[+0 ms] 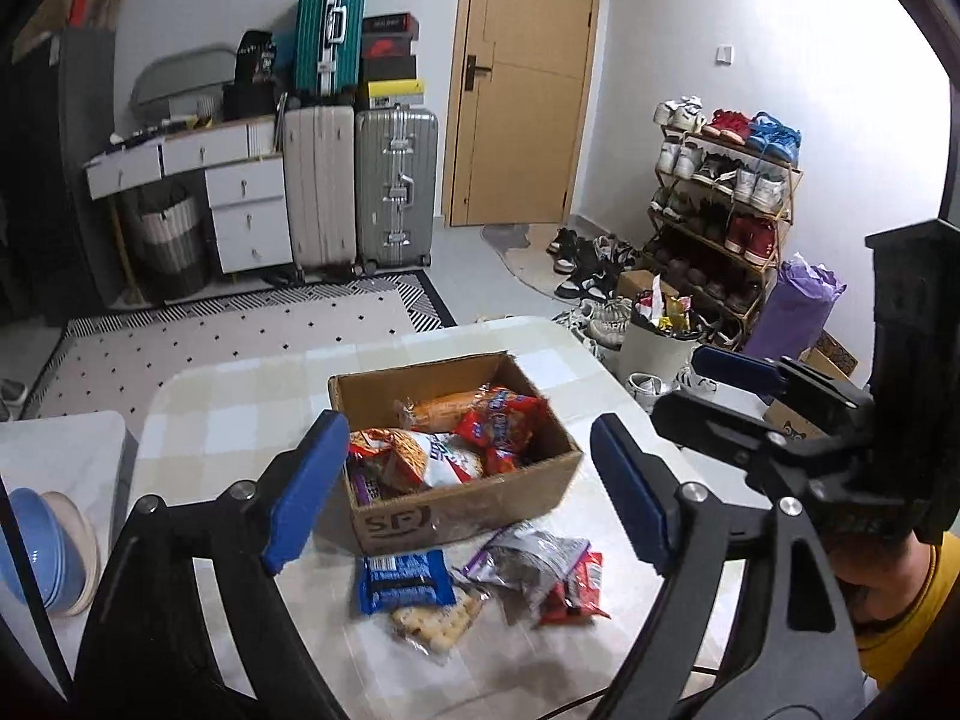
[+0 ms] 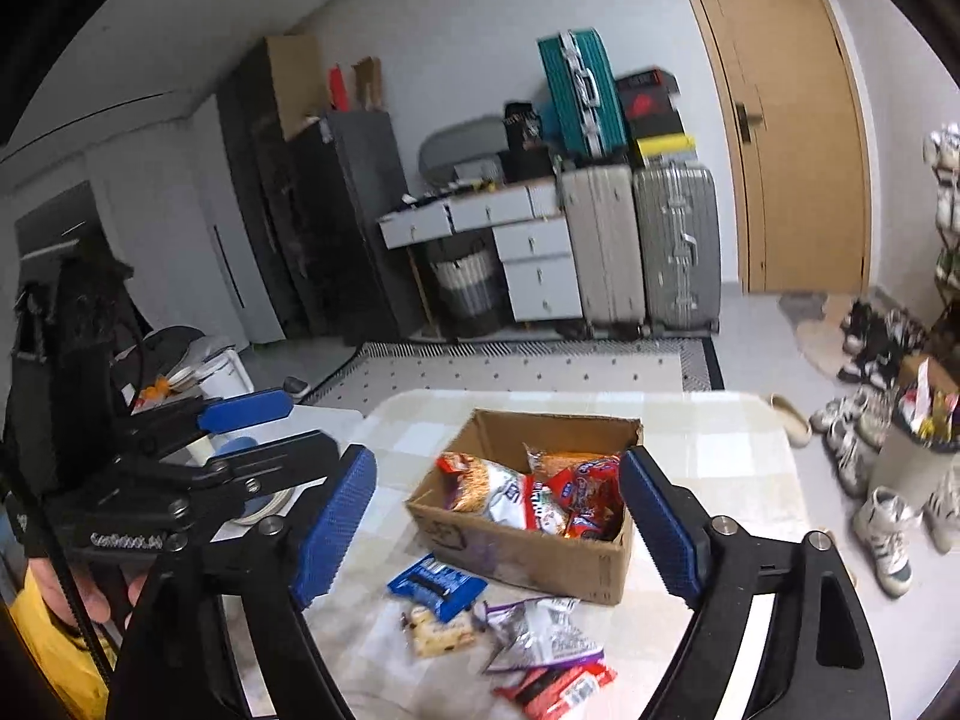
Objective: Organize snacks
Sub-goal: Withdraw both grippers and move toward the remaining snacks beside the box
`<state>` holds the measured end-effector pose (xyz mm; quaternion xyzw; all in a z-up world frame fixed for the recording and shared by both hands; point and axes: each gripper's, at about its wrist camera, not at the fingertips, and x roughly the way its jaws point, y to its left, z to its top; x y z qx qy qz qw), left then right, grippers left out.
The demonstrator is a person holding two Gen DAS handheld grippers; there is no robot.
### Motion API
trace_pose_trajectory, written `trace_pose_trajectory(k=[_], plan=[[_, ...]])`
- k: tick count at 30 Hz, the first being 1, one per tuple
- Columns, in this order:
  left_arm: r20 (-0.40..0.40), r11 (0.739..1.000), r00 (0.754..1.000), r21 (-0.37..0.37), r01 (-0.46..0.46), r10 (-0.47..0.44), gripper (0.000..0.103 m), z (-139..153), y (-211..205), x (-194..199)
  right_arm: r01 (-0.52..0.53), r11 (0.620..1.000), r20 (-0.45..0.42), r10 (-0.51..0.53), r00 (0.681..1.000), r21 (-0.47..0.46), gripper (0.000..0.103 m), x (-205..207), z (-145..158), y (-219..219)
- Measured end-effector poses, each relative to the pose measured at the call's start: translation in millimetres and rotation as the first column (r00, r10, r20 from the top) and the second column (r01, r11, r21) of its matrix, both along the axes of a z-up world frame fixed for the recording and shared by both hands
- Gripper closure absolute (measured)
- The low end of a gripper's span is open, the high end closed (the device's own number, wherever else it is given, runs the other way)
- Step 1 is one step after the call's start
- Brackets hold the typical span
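Blue bowls [image 1: 42, 546] sit stacked at the far left, off our working patch and out of the way. Moving right, our left gripper [image 1: 462, 492] hangs above the table [image 1: 240, 408] with its tongs spread wide and nothing between them. Under it the cardboard box [image 1: 480, 510] already holds several snack bags, so we judge the sorting partly done. Just in front of the box lie the leftovers, close together: a blue cookie pack [image 1: 402, 582], a pale cracker pack [image 1: 432, 624], a clear silver bag [image 1: 528, 558] and a red wrapper [image 1: 576, 594]. Our right gripper [image 2: 498, 522] hovers alongside, tongs likewise apart and empty, probably ready to pick one up.
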<state>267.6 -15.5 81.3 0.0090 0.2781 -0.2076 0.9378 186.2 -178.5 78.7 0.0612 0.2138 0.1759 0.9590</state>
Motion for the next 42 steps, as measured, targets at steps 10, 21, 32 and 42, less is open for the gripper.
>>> trace_pose_trajectory(k=[10,21,32,42], plan=[[0.143,0.998,0.987,-0.026,-0.065,0.068,0.000,25.0,24.0,-114.2,0.053,0.998,0.161,-0.057,0.985,0.028,0.001,-118.0,1.8,1.6],[0.206,0.977,0.958,-0.114,-0.180,0.201,0.000,-47.6,64.1,-198.6,0.112,0.993,0.242,-0.104,0.965,-0.021,0.001,-170.3,-51.8,14.7],[0.114,0.962,0.956,-0.026,-0.271,0.272,0.000,-153.4,67.8,-158.7,0.114,0.993,0.076,-0.113,0.991,-0.011,0.001,-134.2,-148.2,12.5],[0.010,0.946,0.946,-0.036,-0.322,0.323,0.000,-207.8,73.3,-111.5,0.134,0.990,0.041,-0.135,0.990,0.045,0.001,-111.2,-178.8,0.4]])
